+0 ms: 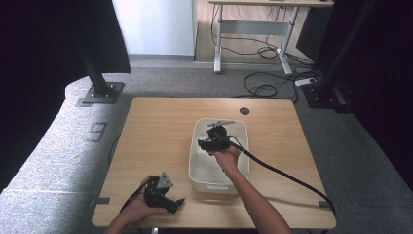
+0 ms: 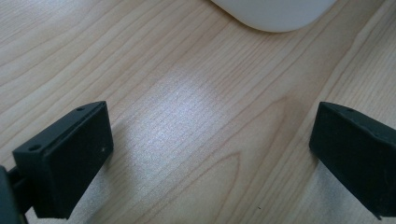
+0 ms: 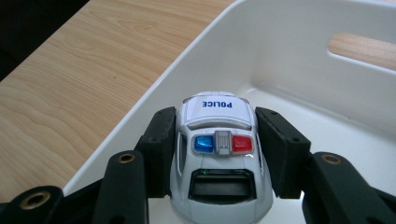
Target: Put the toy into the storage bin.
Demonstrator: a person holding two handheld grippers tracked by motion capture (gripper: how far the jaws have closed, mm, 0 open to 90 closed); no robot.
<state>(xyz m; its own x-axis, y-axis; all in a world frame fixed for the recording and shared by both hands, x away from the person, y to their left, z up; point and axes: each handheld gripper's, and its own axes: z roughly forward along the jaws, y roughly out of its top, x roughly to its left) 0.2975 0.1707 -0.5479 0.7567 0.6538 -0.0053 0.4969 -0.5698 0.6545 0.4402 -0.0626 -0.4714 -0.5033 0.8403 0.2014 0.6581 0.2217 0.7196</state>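
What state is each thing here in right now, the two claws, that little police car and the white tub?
Left claw: open, nothing between its jaws, low over the table near its front edge.
Right claw: shut on the toy police car, held over the tub.
Toy police car: upright, gripped by its sides.
White tub: upright on the table; nothing else seen inside it.

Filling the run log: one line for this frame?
right gripper: shut on toy police car, over white bin | left gripper: open, over table
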